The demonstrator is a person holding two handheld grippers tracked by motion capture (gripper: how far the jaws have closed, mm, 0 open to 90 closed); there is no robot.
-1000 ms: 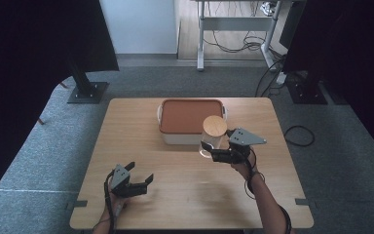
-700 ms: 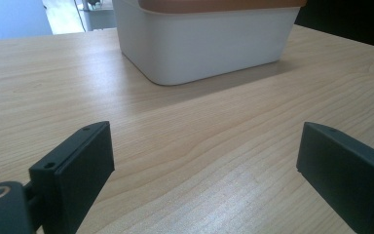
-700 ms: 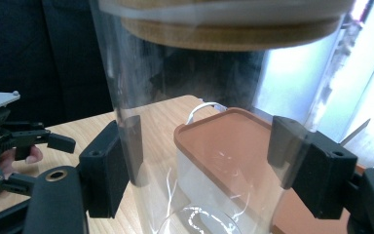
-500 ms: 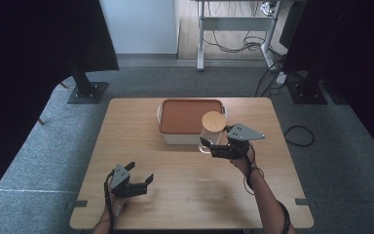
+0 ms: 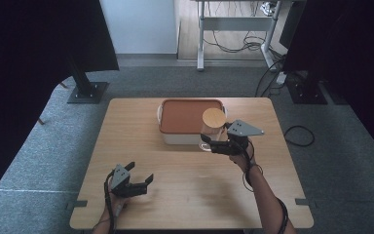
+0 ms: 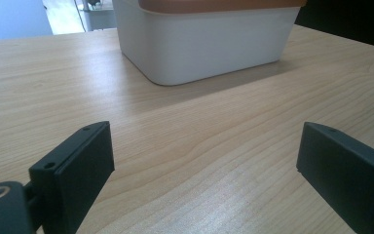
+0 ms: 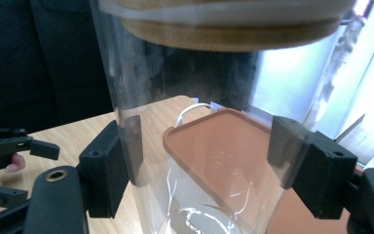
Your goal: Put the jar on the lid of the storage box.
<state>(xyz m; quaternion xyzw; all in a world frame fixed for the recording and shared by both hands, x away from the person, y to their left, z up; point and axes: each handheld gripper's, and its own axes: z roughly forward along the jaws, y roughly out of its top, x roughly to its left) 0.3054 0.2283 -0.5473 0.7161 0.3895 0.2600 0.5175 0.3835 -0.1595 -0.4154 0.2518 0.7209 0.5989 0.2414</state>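
Observation:
A clear glass jar [image 5: 210, 130] with a round wooden lid [image 5: 214, 117] stands upright in the air at the front right corner of the box. My right gripper [image 5: 213, 146] is shut on it low on its wall. In the right gripper view both black pads press the glass of the jar [image 7: 199, 97] under its lid [image 7: 224, 24]. The white box [image 5: 187, 137] has an orange lid [image 5: 187, 114] and sits at the table's far middle. My left gripper [image 5: 139, 183] rests open near the front left; its jaws [image 6: 204, 161] stand wide apart over bare wood.
The wooden table [image 5: 185, 200] has free room in front and at both sides of the box. The box's white wall [image 6: 199, 44] rises ahead of the left gripper. Dark curtains and stand bases [image 5: 87, 91] lie beyond the table.
The right gripper has carried the jar slightly up and toward the box. The left gripper has stayed where it was.

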